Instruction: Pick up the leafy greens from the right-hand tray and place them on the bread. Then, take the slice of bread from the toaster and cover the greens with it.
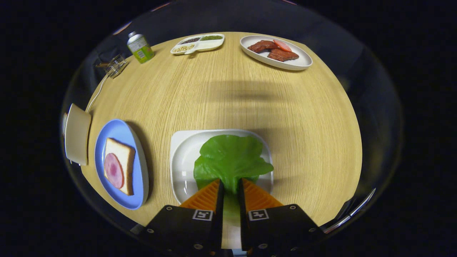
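A flat green lettuce leaf [228, 157] lies over the white square tray [182, 157] just ahead of me. My gripper [230, 185] is shut on the leaf's near edge, both fingers pinching it; I cannot tell whether the leaf is raised off the tray. To the left, a blue plate [137, 178] holds a slice of bread [123, 157] with a round pink ham slice [113, 170] on top. Beside that plate, further left, stands the cream toaster [76, 134], seen side-on; its slots are hidden.
Across the wooden table [232, 96] sit an oval white plate [303, 63] with brown meat pieces and a red slice, a divided white dish [198, 43] of small toppings, a green can [140, 47] and a wire rack [115, 66]. A white cord [95, 95] runs to the toaster.
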`<action>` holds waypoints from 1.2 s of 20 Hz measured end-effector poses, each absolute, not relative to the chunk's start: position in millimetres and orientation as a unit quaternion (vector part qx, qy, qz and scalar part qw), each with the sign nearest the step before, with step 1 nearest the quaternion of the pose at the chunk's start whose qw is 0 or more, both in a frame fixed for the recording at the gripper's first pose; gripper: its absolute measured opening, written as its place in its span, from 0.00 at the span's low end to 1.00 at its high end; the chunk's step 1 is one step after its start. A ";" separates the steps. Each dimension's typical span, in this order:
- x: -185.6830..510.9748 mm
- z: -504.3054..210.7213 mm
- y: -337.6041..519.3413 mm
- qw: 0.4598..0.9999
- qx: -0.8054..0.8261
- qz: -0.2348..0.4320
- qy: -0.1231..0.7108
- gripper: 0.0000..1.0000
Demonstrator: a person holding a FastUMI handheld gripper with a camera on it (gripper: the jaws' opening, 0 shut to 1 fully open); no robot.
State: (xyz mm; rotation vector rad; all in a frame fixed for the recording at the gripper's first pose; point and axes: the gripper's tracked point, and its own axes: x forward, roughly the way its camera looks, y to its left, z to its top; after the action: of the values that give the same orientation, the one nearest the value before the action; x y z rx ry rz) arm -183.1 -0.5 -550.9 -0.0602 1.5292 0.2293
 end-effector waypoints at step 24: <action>-188.5 -454.1 149.3 0.724 0.050 0.194 0.660 0.03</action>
State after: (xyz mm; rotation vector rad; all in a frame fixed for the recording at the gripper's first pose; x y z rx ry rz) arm -188.5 149.3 -454.1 0.1104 1.4573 0.4273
